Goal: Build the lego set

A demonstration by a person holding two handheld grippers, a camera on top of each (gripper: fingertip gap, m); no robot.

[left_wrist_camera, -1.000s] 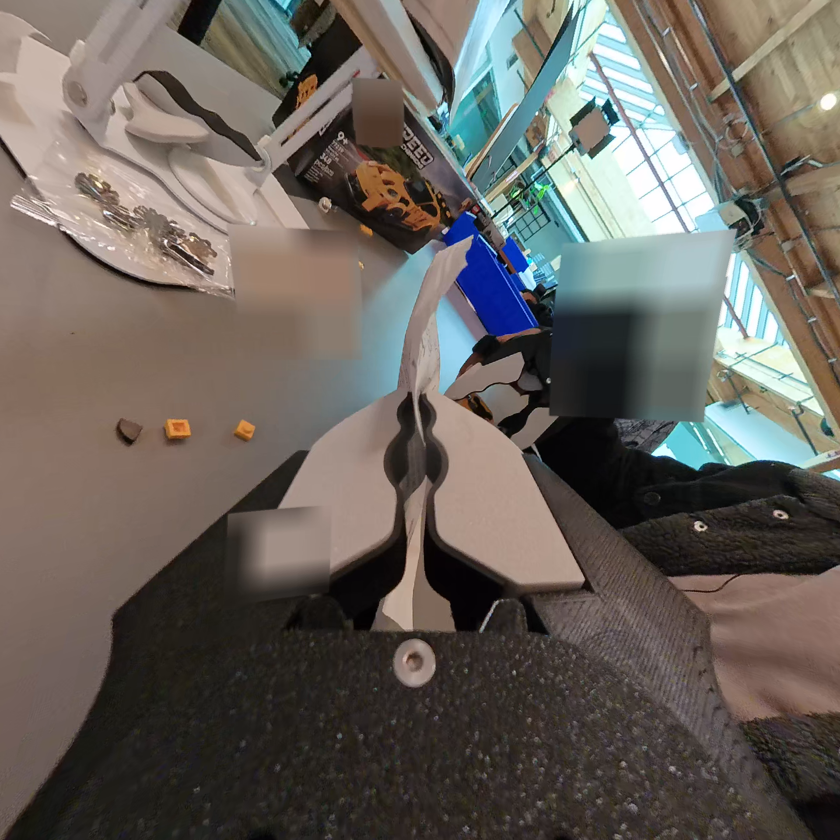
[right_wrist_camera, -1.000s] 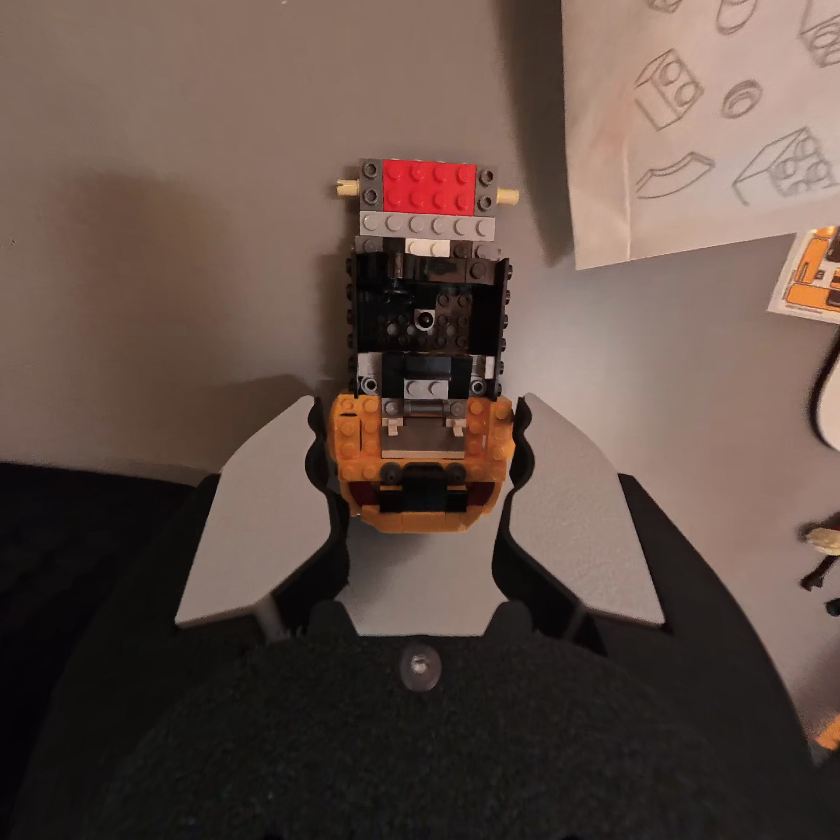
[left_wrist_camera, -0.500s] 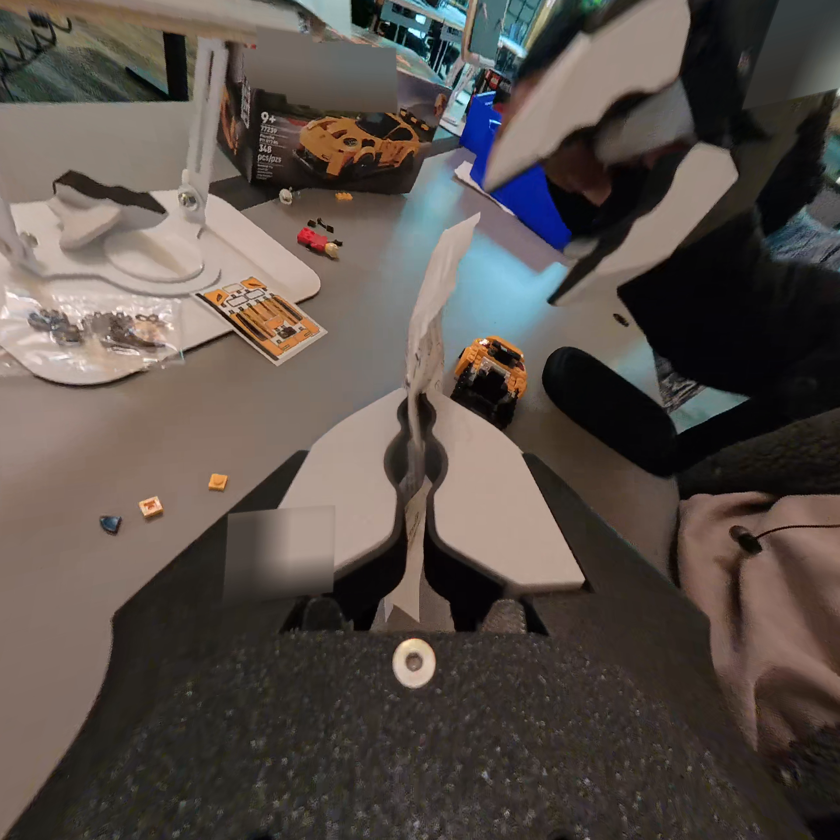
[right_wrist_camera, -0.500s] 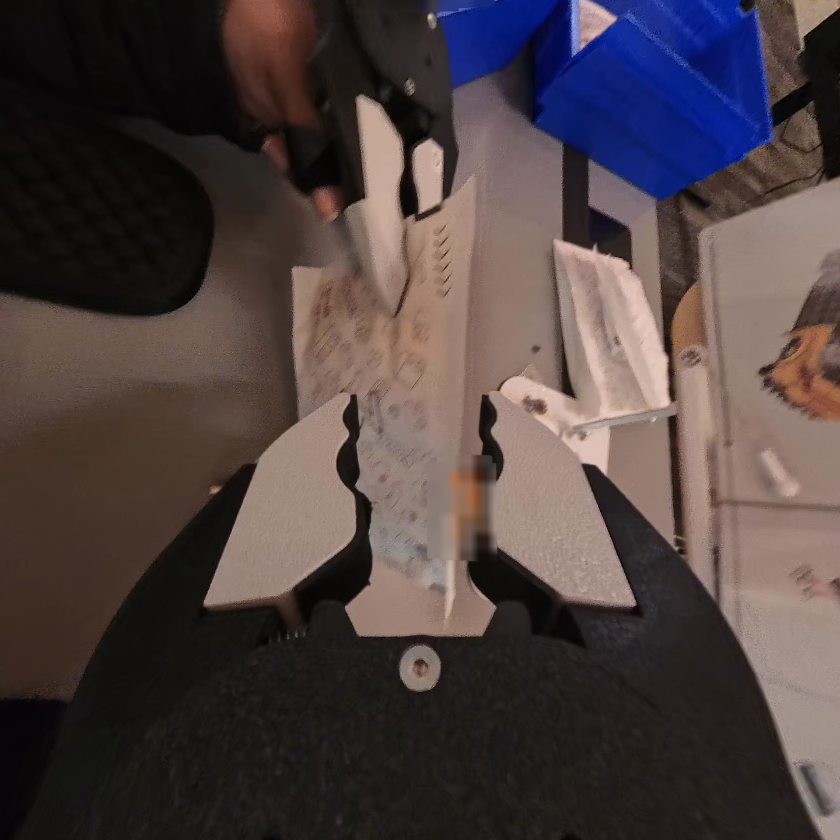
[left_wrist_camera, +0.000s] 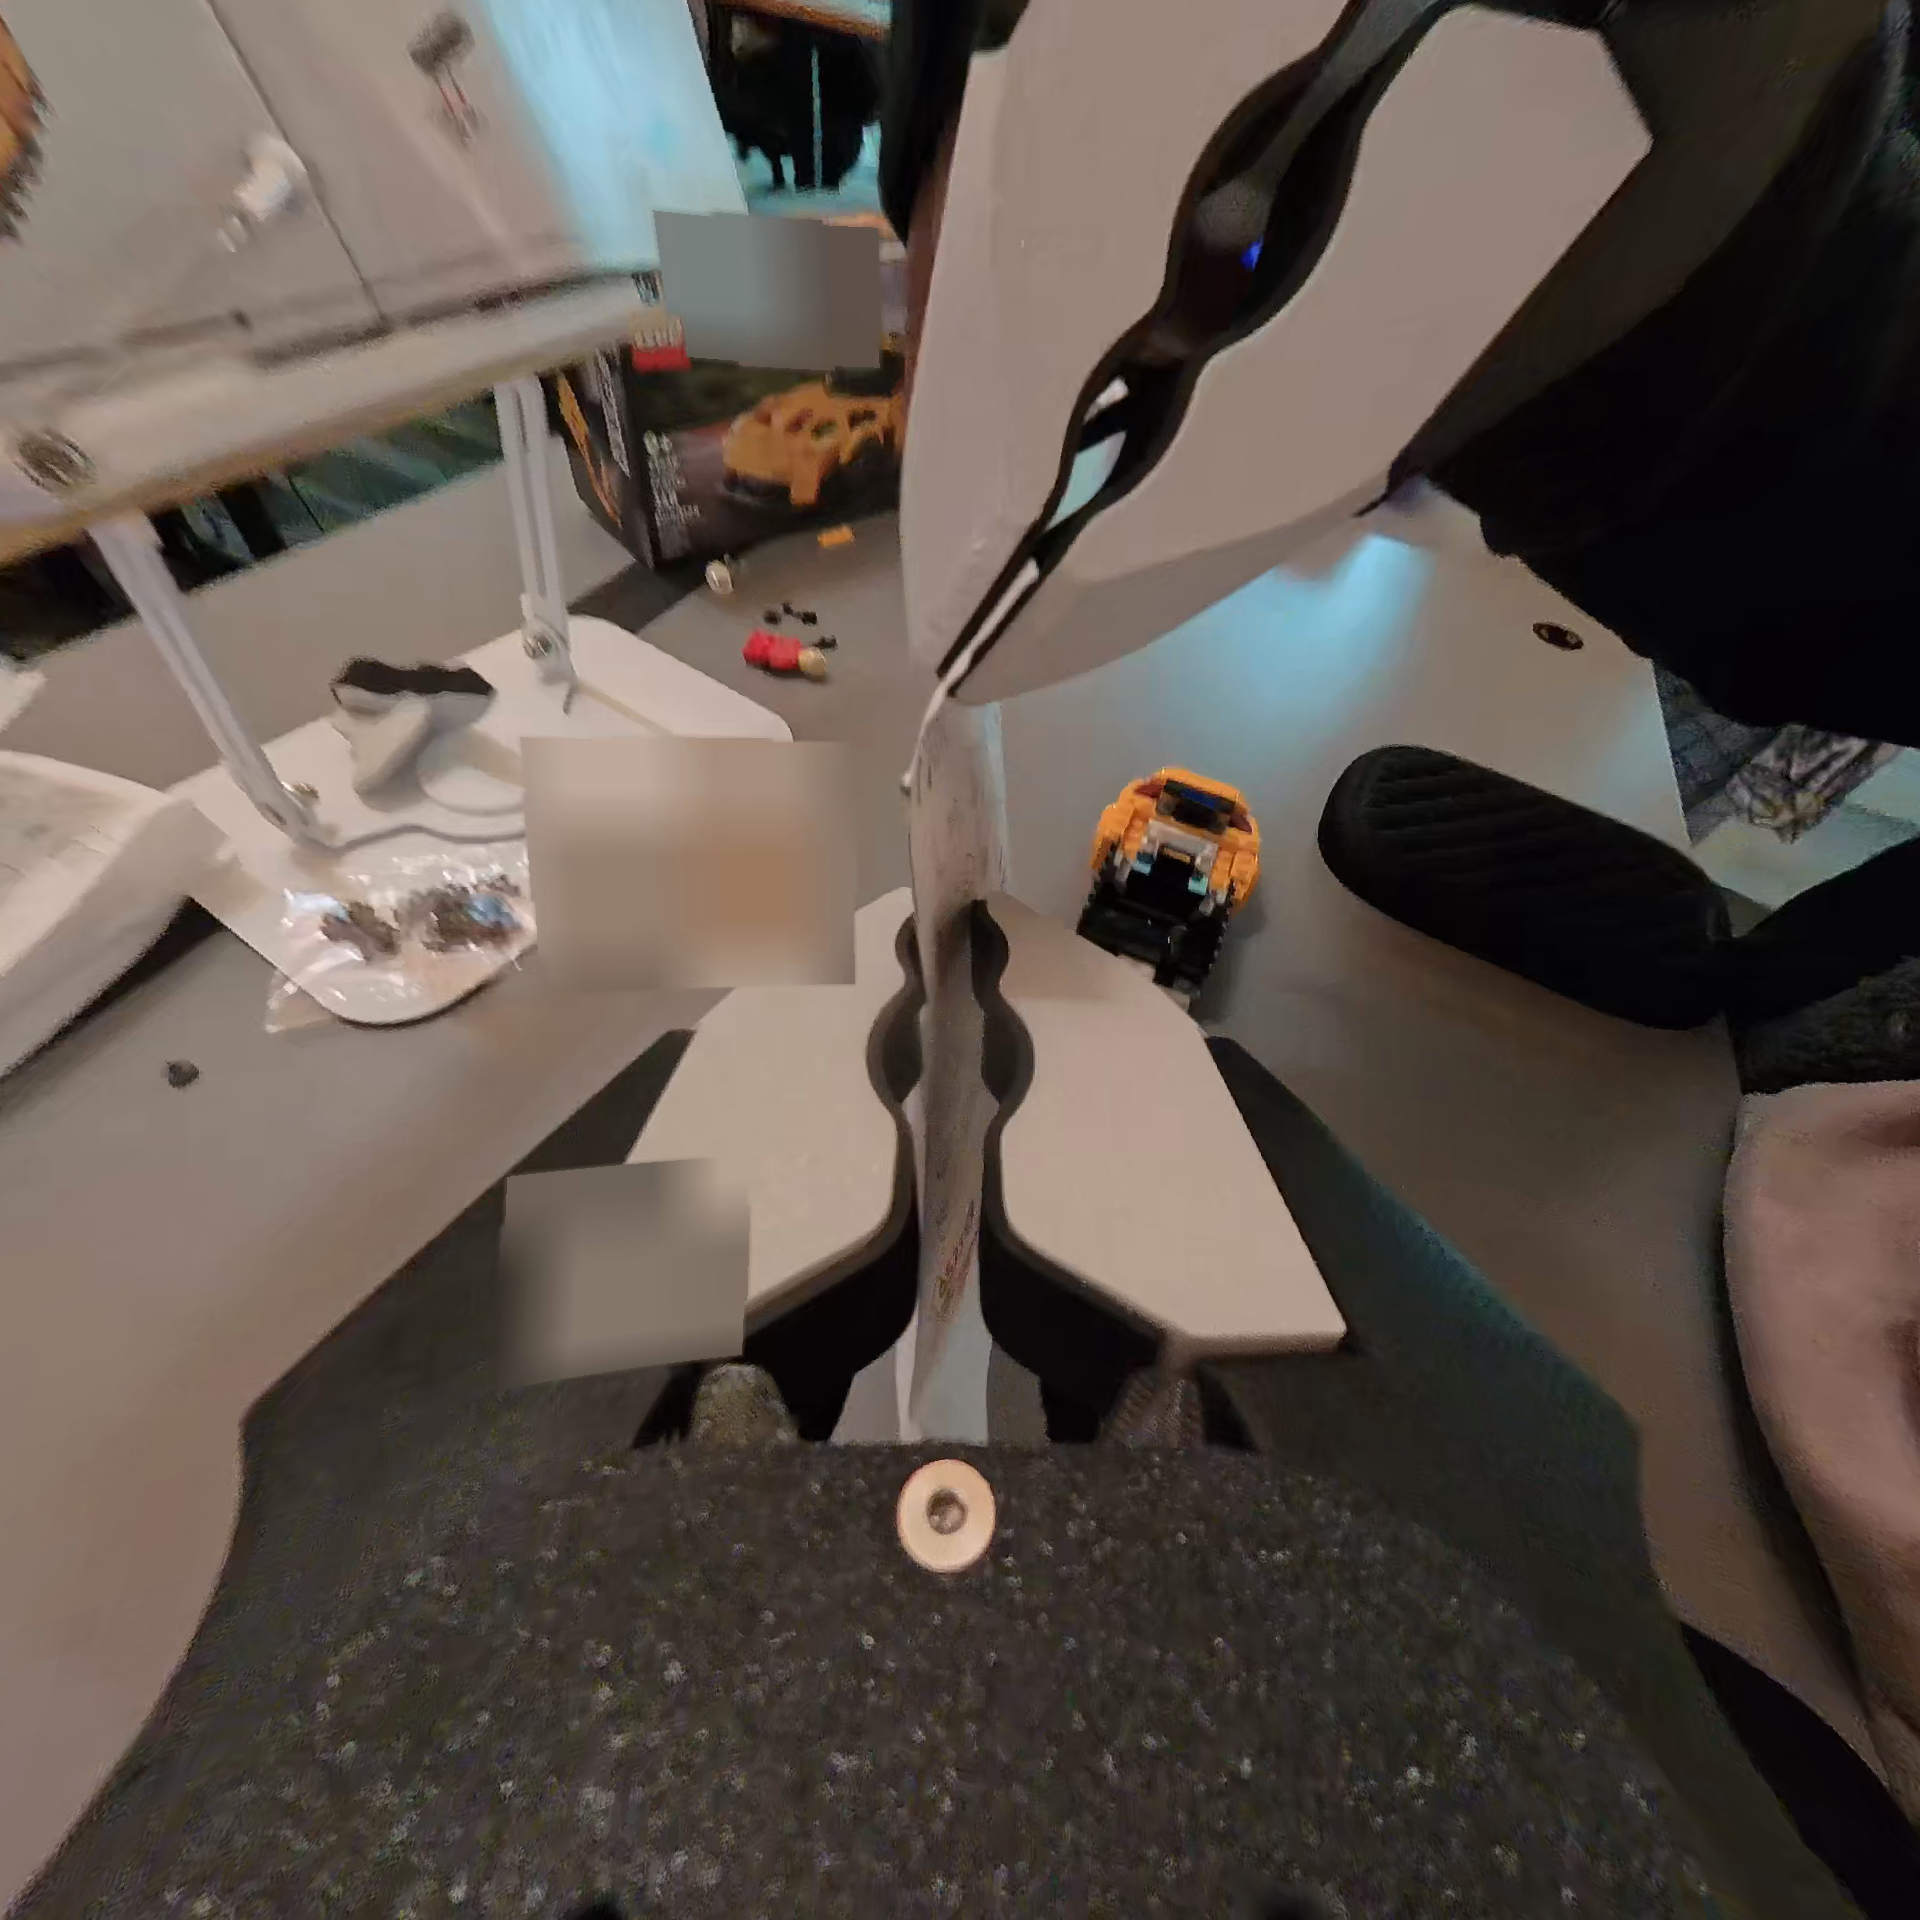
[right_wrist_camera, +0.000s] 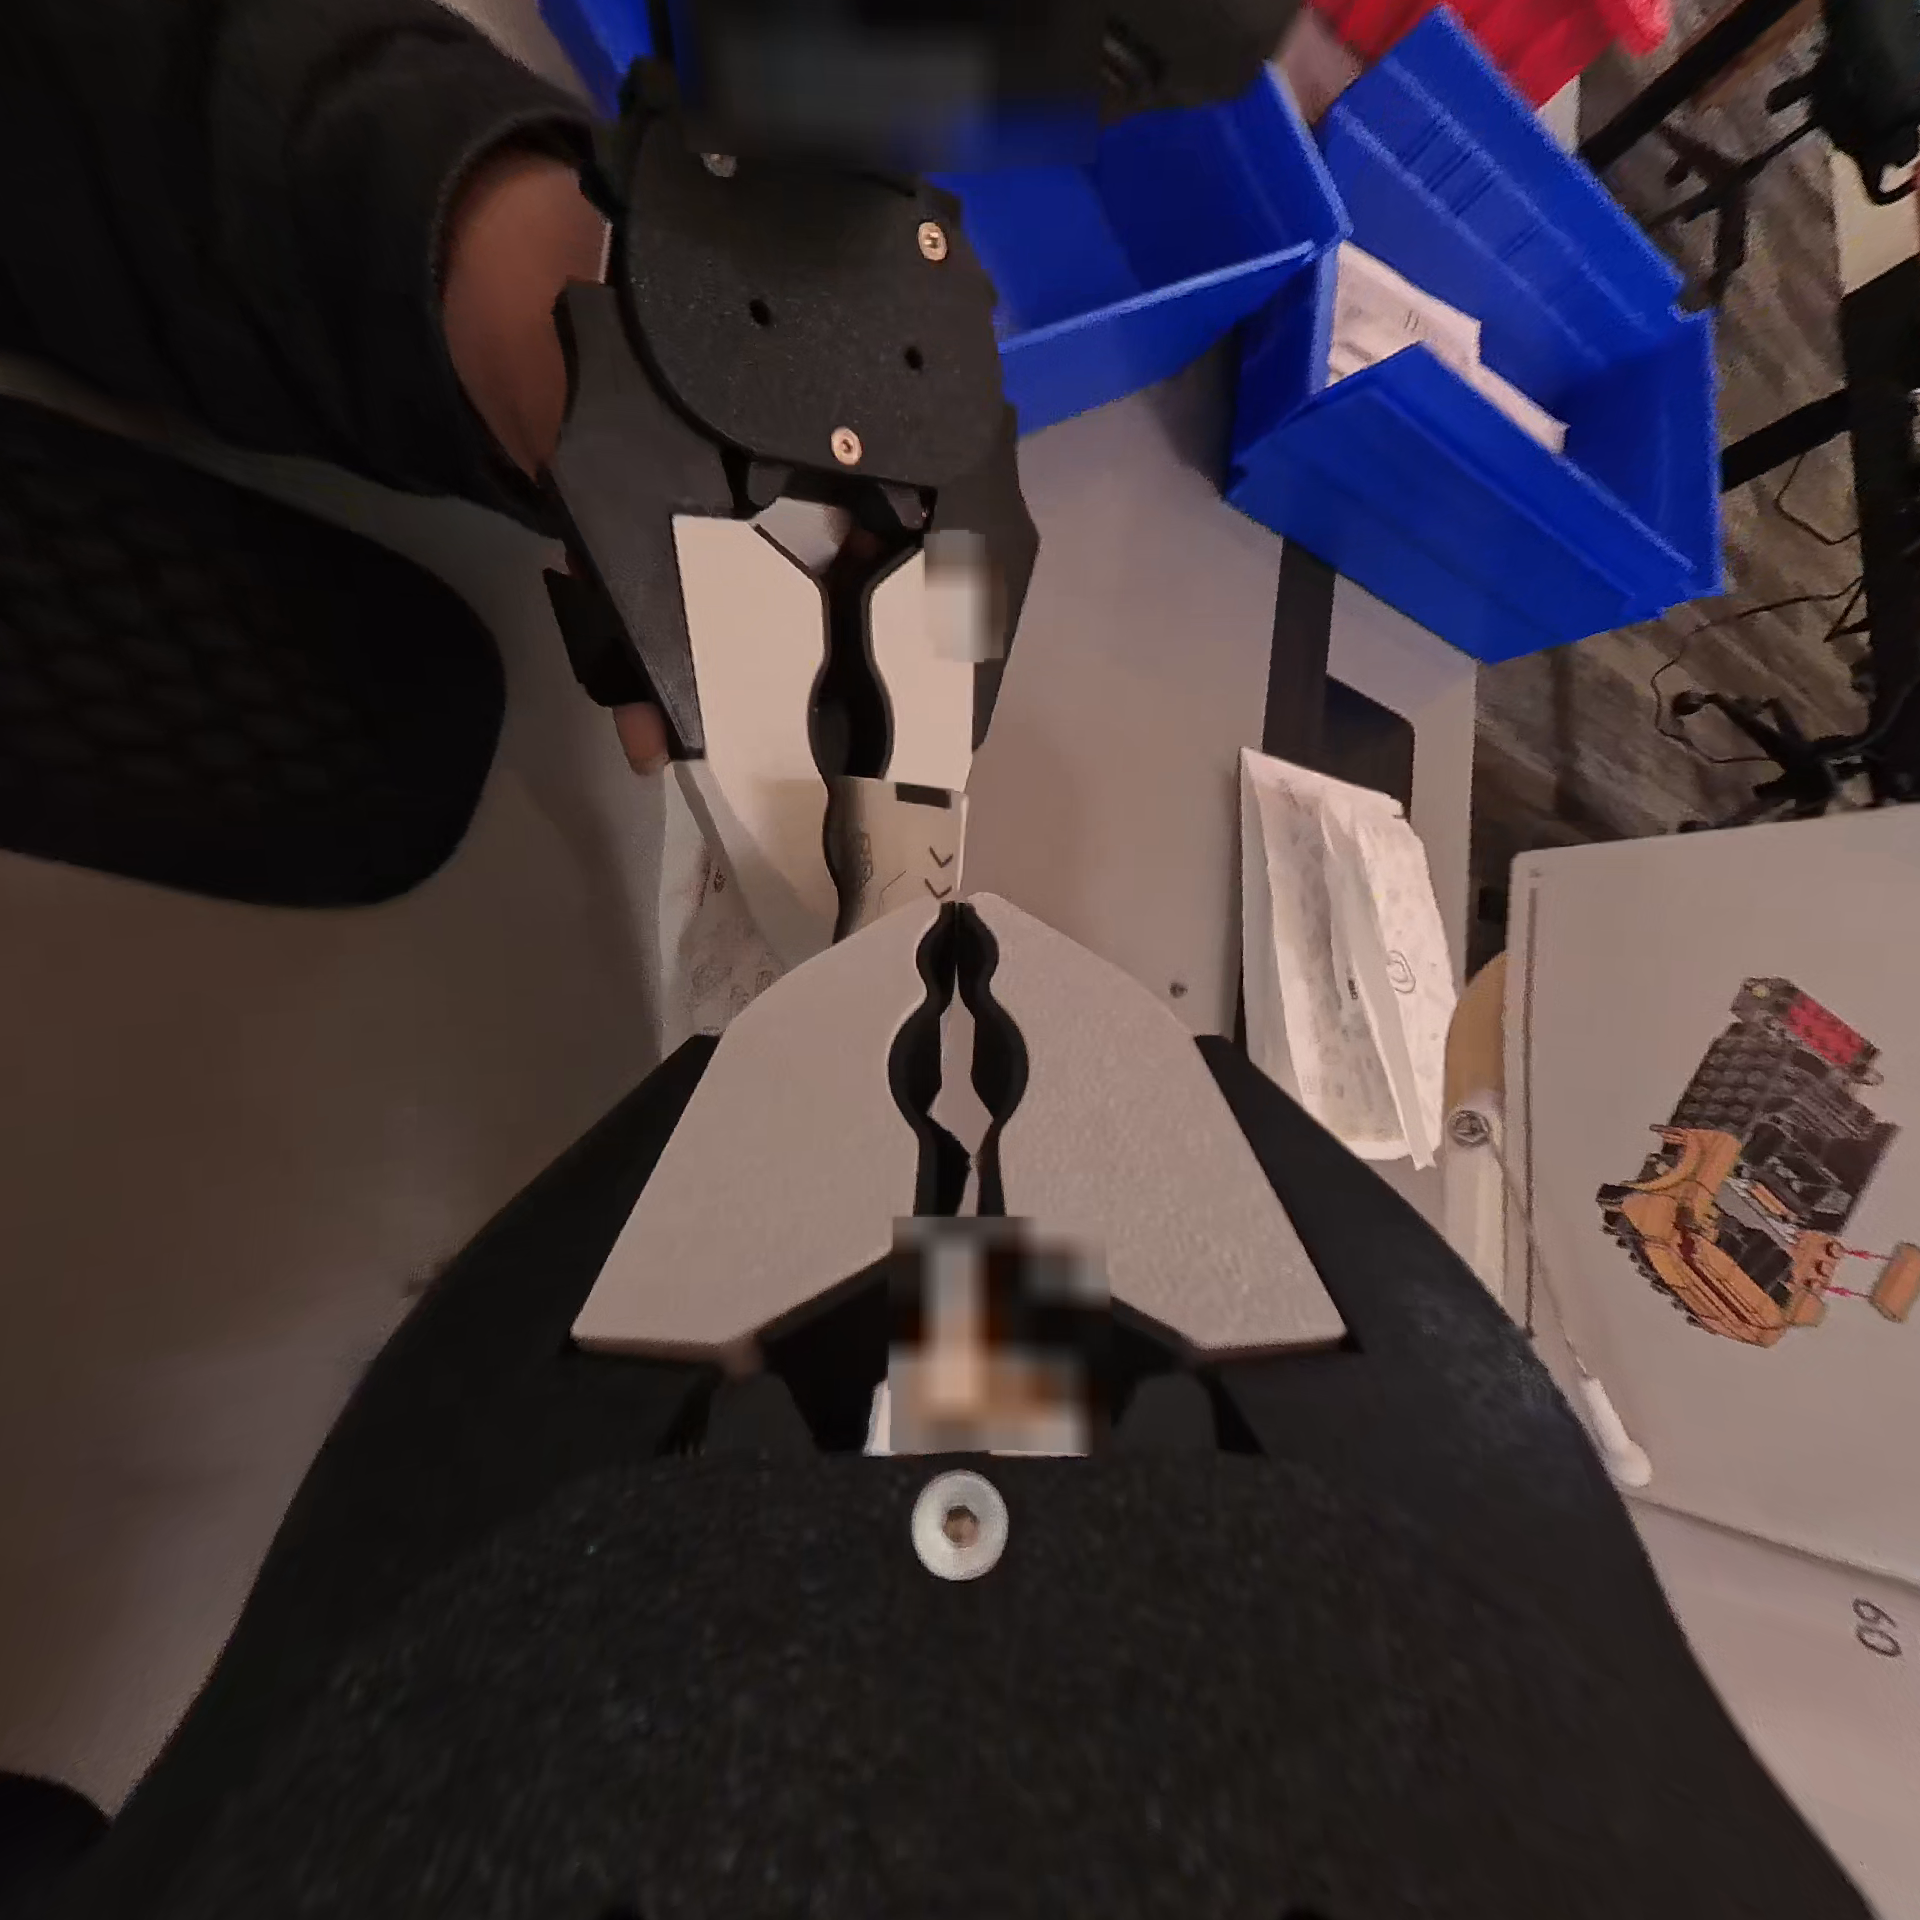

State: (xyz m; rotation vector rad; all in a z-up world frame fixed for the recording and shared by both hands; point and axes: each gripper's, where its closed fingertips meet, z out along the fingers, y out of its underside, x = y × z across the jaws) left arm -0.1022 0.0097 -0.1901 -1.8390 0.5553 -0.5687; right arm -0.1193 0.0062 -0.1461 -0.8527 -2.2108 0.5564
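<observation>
Both the left gripper (left_wrist_camera: 948,925) and the right gripper (right_wrist_camera: 954,914) have their jaws pinched on opposite ends of the white printed paper bag (left_wrist_camera: 954,831), held upright in the air, while the half-built orange and black brick car (left_wrist_camera: 1174,873) sits on the grey table (left_wrist_camera: 312,1164) just right of the bag.

It looked like a workshop or lab bench set up for assembly work. A grey table (left_wrist_camera: 1351,665) carried a white stand (left_wrist_camera: 540,540) holding an instruction page (right_wrist_camera: 1704,1143) above it. Beside the stand lay a parts bag (left_wrist_camera: 416,925), and behind it stood the set's box (left_wrist_camera: 748,457). Past the table's far edge sat blue storage bins (right_wrist_camera: 1455,436), and cables (right_wrist_camera: 1766,727) trailed over the floor beyond the bins.
</observation>
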